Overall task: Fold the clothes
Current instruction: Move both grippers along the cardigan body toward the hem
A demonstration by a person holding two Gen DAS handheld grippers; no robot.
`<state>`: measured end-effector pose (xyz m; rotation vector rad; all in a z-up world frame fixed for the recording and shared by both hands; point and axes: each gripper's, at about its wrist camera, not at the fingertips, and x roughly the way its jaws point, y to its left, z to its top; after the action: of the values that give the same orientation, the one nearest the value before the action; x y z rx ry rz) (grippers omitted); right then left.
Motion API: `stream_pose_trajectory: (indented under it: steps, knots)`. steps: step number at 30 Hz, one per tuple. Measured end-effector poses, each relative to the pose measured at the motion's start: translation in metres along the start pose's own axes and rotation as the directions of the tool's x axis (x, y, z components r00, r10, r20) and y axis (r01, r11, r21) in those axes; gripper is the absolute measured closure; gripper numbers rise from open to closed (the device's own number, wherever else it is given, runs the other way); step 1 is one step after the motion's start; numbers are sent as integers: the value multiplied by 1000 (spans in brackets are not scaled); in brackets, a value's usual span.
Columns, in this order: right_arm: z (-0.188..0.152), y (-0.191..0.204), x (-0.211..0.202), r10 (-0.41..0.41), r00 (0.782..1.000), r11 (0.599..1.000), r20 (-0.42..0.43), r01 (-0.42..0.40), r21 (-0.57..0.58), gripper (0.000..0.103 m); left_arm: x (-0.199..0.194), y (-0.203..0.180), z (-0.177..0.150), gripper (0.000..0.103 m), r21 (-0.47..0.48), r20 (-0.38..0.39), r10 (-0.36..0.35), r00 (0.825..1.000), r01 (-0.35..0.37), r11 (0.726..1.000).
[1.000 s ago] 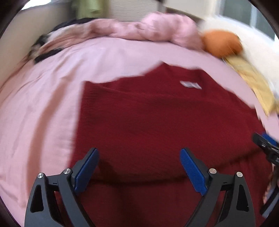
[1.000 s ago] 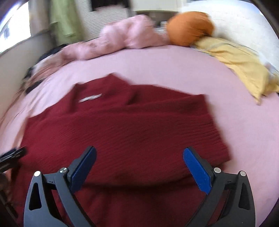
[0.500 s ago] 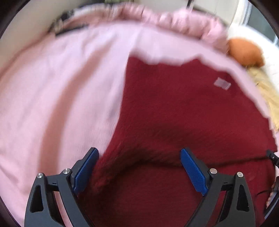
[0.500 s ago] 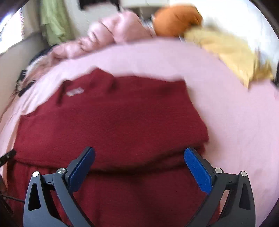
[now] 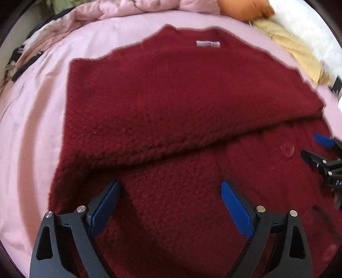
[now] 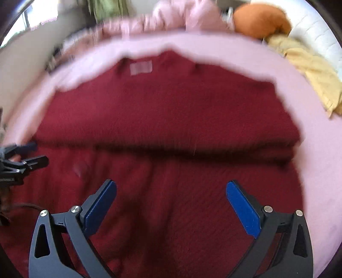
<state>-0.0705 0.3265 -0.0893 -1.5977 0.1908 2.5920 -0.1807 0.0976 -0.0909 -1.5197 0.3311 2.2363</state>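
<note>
Sweater (image 5: 171,102), dark red knit, lies flat on the pink bed sheet (image 5: 32,119) and fills most of both views; its upper part w/ the neck is folded down over the lower part, so a thick fold edge (image 5: 162,149) runs across the middle, approx. from left to right. The sheet shows around the sweater on the left, the far side and the right. At the far end of the bed there is a crumpled pink blanket (image 5: 132,8), next to it an orange cushion (image 6: 260,21), then a yellow cloth (image 6: 310,70) near the right edge, well apart from the sweater. Left gripper (image 5: 171,201) hovers over the near part of the sweater, jaws spread wide, nothing between the blue pads (image 5: 235,209). Right gripper (image 6: 171,201) is also over the near part, jaws wide apart and empty; this view is blurred. Each gripper is seen at the side of the other's view. A small pale label (image 5: 207,43) sits at the neck of the sweater, on the far edge, and a round red button (image 5: 287,148) is on the lower layer, close to the right gripper's fingers.
</note>
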Motion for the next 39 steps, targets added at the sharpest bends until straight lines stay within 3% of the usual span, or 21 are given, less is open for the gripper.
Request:
stream_pose_trajectory:
  steps: [5,8,11,12,14,16,17,20,23,25,27,29,32,34,36,38,39]
  knots:
    - [0,-3,-10,10,1000,1000,20,-10,7,1,-26,8,1,9,-38,40,12,999,-10,999]
    - [-1,-26,-32,-8,997,998,71,4,67,1,-40,28,-18,9,-111,49,8,999,-2,994]
    - [-20,-51,-29,-44,999,990,32,39,139,1,-22,42,-39,9,-156,-11,18,1000,-20,988]
    - [-25,-54,-23,-54,998,991,31,50,125,0,-19,36,-43,9,-117,23,42,999,-39,992]
    - [-30,-52,-20,-94,995,993,46,90,79,0,-18,24,-36,9,-76,19,84,996,-82,994]
    - [-25,-46,-27,-90,996,993,22,88,78,0,-32,15,-32,10,-70,35,74,997,-71,995]
    - [-23,-43,-31,-82,997,994,13,81,79,0,-39,10,-31,10,-67,46,66,997,-63,996]
    - [-26,-34,-57,50,997,995,51,-54,85,0,-62,-9,-32,10,-22,92,-20,996,22,1000]
    - [-33,-13,-49,124,992,992,-34,-124,18,0,-53,-21,-37,10,19,24,-32,999,31,999]
    - [-40,-4,-28,94,990,995,-106,-97,-24,0,-53,-16,-40,9,-7,15,-24,1000,24,1000]
    - [-42,1,-30,71,994,996,-78,-76,-54,0,-53,-11,-43,9,-32,5,-16,1000,16,999]
    - [-39,-4,-38,74,993,997,-90,-77,-23,1,-53,-7,-46,9,-56,-4,-9,1000,9,998]
    - [-44,-28,-64,21,999,999,-26,-20,48,1,-52,7,-57,9,-122,-26,11,1000,-14,992]
    - [-56,-50,-63,-6,999,992,-44,11,126,1,-39,16,-79,9,-150,-88,32,996,-45,988]
    - [-70,-67,-52,1,997,985,-79,13,172,1,-33,8,-85,3,-89,-35,63,997,-65,994]
    - [-74,-56,-51,-43,998,995,-49,47,89,0,-29,5,-80,2,-76,-40,89,995,-92,993]
    - [-76,-60,-58,-10,999,993,-41,15,115,0,-31,3,-78,2,-68,-48,100,994,-103,992]
